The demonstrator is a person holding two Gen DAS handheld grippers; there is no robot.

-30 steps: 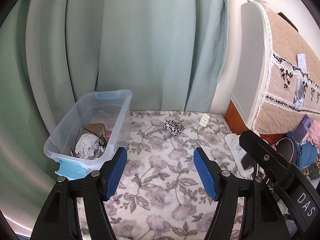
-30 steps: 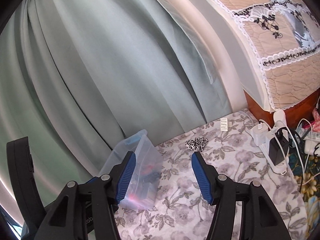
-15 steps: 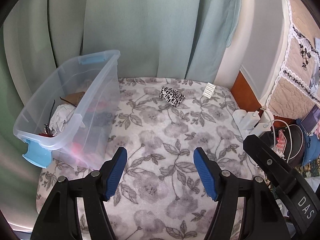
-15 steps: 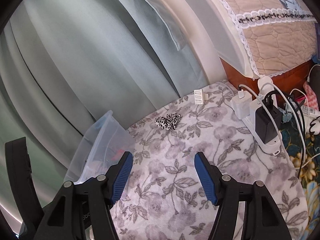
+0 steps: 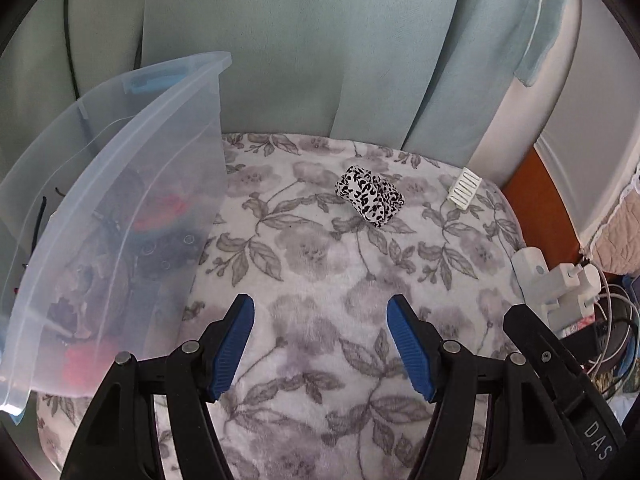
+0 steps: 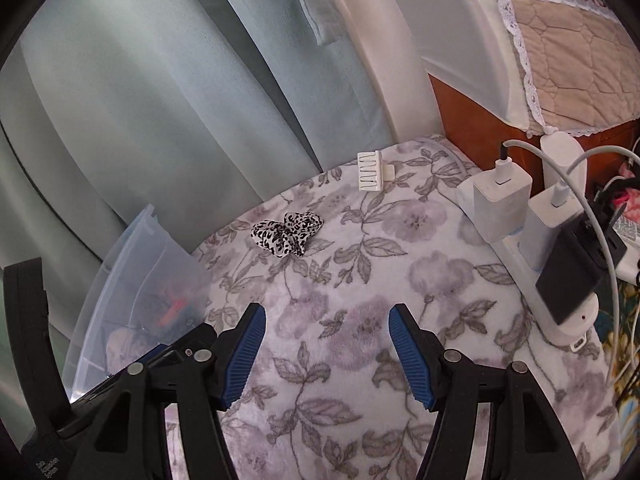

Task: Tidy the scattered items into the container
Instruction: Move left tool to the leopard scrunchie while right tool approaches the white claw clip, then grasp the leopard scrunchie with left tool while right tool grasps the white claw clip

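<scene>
Ahead, my left gripper (image 5: 320, 312) and right gripper (image 6: 324, 322) both hang with jaws apart, nothing between them, above the flowered blanket (image 5: 320, 264). A spotted scrunchie (image 5: 370, 196) lies mid-blanket, well apart from the clear bin (image 5: 132, 184) (already holding odds and ends) at my left. A white hair clip (image 5: 464, 189) sits beyond, near the curtain (image 5: 280, 48).

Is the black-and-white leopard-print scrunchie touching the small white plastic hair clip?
Apart. In the left wrist view, the black-and-white leopard-print scrunchie and the small white plastic hair clip lie with bare floral blanket between them; the right wrist view shows the same gap.
</scene>
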